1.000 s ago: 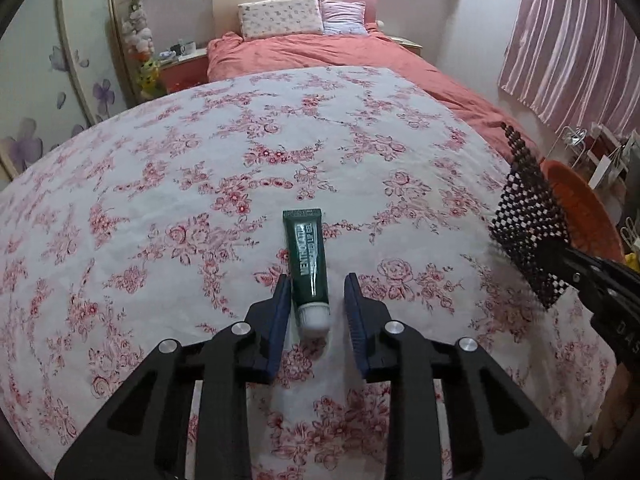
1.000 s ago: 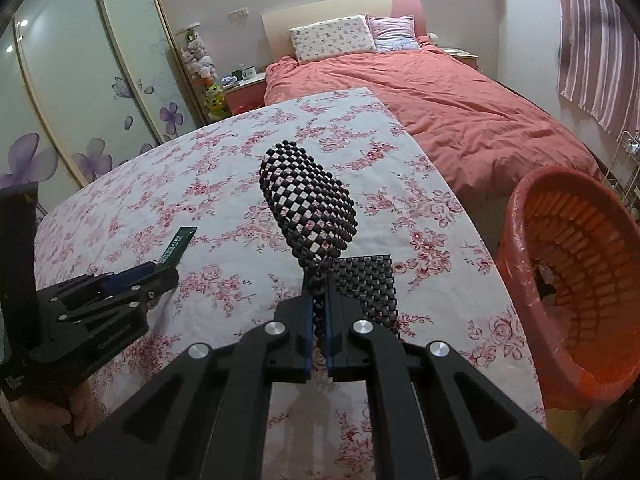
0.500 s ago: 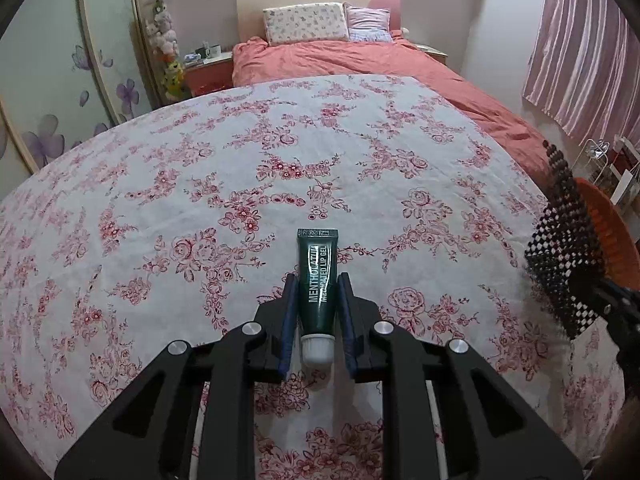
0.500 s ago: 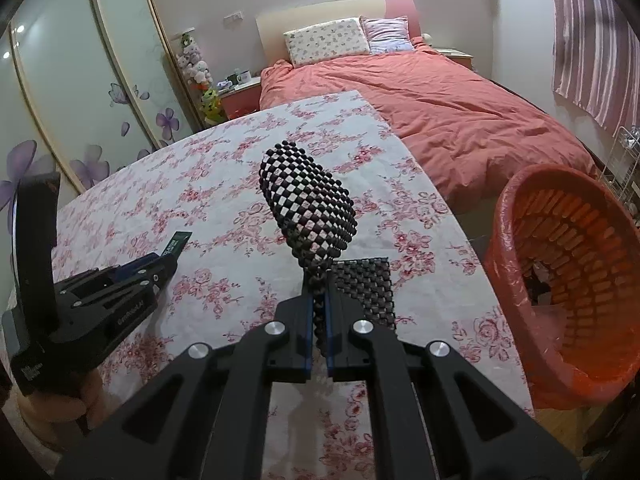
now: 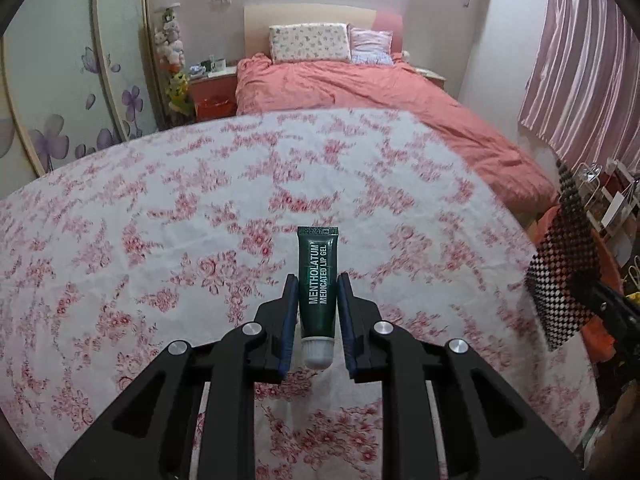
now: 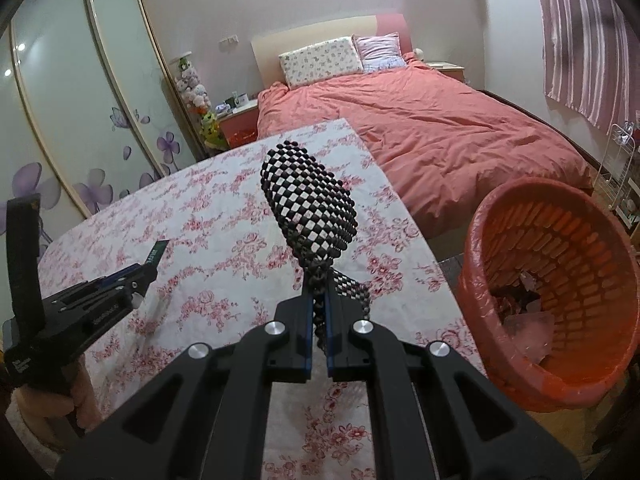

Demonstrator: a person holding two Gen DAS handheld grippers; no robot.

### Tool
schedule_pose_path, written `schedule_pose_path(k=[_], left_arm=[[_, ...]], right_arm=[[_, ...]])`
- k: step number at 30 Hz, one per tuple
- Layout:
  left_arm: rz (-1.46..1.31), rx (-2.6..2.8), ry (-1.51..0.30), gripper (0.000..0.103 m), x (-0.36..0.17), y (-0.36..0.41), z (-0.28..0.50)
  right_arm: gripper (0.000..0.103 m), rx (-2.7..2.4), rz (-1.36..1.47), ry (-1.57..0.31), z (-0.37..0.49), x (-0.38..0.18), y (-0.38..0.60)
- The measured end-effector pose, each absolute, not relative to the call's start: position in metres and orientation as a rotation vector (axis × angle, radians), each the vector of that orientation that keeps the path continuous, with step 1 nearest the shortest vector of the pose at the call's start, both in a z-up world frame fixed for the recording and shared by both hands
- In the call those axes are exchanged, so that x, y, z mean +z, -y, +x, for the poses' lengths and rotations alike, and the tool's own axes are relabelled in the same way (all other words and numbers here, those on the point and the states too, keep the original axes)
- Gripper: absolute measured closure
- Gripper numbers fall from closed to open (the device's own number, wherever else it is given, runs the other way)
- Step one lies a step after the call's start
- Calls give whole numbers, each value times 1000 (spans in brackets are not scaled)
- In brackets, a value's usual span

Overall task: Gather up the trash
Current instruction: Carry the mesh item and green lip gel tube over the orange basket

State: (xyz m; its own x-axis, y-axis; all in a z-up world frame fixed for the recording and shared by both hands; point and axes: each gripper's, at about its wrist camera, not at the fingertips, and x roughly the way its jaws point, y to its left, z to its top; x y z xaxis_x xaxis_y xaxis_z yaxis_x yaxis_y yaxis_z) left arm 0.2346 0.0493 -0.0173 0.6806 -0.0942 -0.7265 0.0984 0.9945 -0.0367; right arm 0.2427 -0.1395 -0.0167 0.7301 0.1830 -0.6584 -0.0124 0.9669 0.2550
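My left gripper [image 5: 318, 294] is shut on a dark green lip gel tube [image 5: 317, 280] with a white cap and holds it above the floral tablecloth [image 5: 180, 240]. The tube's tip also shows in the right wrist view [image 6: 155, 255]. My right gripper [image 6: 318, 312] is shut on a black-and-white checkered beaded mat [image 6: 310, 208], which curls up above the table. The mat also hangs at the right edge of the left wrist view [image 5: 560, 280]. An orange basket [image 6: 516, 356] with scraps inside stands on the floor to the right of the table.
A bed with a salmon cover [image 6: 420, 120] lies beyond the table. Sliding wardrobe doors [image 6: 80, 120] with purple flowers stand at the left. A wire rack [image 6: 618, 168] and striped curtains [image 5: 580, 80] are at the right.
My left gripper closed on the tube and lifted it off the cloth. My right gripper rose with the mat and moved toward the orange basket.
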Motion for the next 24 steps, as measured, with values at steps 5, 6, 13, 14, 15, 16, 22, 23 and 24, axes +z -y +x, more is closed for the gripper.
schedule_pose_path(k=[5, 6, 13, 14, 15, 16, 22, 23, 24], left_arm=[[-5, -148, -784, 83, -1, -37, 225], [-3, -160, -778, 83, 2, -34, 223], [15, -239, -732, 83, 21, -6, 207], [15, -252, -727, 83, 24, -1, 205], [17, -264, -720, 83, 26, 3, 204], [17, -272, -715, 83, 28, 6, 203], [16, -345, -685, 83, 41, 33, 196], [14, -358, -682, 83, 43, 37, 196], [13, -368, -680, 83, 44, 41, 196]], right_arm=[[97, 107, 256, -716, 234, -8, 148], [97, 106, 258, -712, 232, -7, 149], [97, 81, 290, -669, 218, 2, 169], [97, 76, 294, -662, 217, 3, 172], [97, 73, 299, -656, 216, 5, 175], [97, 69, 304, -650, 214, 6, 178], [97, 33, 344, -608, 204, 15, 207], [97, 24, 351, -599, 202, 17, 213], [97, 17, 356, -593, 200, 18, 217]])
